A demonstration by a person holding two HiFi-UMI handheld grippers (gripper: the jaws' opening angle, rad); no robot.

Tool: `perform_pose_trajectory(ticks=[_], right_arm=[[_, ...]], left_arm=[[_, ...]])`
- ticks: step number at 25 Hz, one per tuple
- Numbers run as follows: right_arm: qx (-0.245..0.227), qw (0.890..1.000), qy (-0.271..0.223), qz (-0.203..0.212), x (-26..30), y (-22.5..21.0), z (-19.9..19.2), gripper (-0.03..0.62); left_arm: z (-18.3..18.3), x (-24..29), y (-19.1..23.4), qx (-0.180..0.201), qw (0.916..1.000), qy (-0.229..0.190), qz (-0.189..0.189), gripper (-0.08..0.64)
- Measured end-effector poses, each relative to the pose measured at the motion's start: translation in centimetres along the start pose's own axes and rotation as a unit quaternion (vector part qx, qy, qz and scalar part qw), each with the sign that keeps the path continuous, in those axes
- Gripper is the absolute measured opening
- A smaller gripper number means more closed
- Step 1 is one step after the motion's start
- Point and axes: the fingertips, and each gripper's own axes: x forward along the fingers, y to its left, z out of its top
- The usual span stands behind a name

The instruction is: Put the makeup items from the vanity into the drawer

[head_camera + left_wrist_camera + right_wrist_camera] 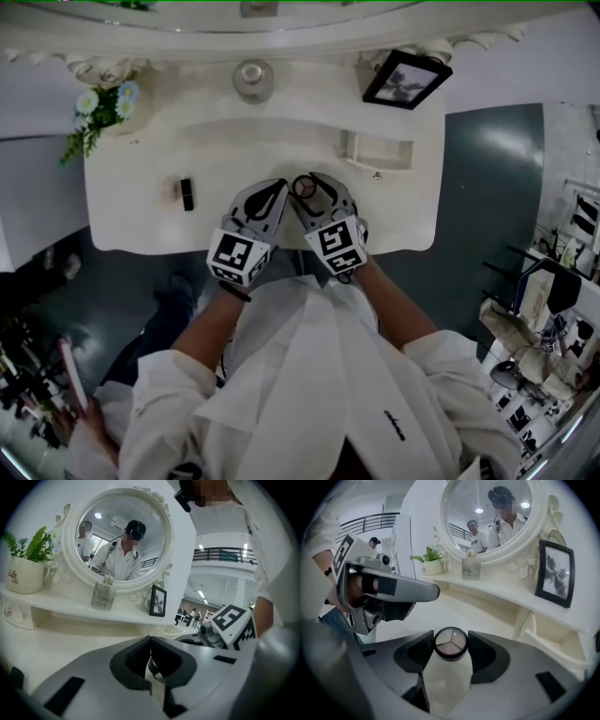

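Note:
My right gripper [306, 187] is shut on a round compact [451, 643] with a black rim and a three-part pale palette. It holds the compact [305, 186] just above the front middle of the white vanity [141, 220]. My left gripper [277, 187] hovers close beside it on the left, its tips [150, 640] meeting with nothing between them. A black lipstick [187, 193] lies on the vanity top to the left of both grippers. A small open drawer [379, 150] sits at the back right of the top.
On the back shelf stand a glass jar [252, 79], a black picture frame [406, 78] and a flower pot [99, 105]. The round mirror [123, 536] rises behind them. Another person's hand [82, 412] shows at the lower left, and racks [562, 281] stand on the right.

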Motion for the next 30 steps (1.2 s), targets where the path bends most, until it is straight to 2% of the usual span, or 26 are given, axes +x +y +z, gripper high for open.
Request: perform_pose_trajectory(ticks=[6, 15, 22, 30], right_arm=[[0.009, 0.999, -0.032, -0.016, -3.2, -2.3, 1.8, 0.242], [0.027, 0.995, -0.071, -0.064, -8.9, -7.4, 3.8, 0.242], [0.042, 0.992, -0.072, -0.096, -11.2, -12.1, 3.0, 0.242], [0.048, 0.99, -0.073, -0.11, -11.9, -15.5, 2.4, 0.242]], left_arm=[[1.7, 2.2, -1.9, 0.002, 0.9999, -0.006, -0.011, 0.026], [4.9, 6.2, -6.2, 0.025, 0.9985, -0.016, -0.047, 0.026], [6.7, 9.0, -9.4, 0.036, 0.997, -0.02, -0.065, 0.026], [6.9, 11.7, -10.6, 0.031, 0.9977, -0.014, -0.059, 0.026]])
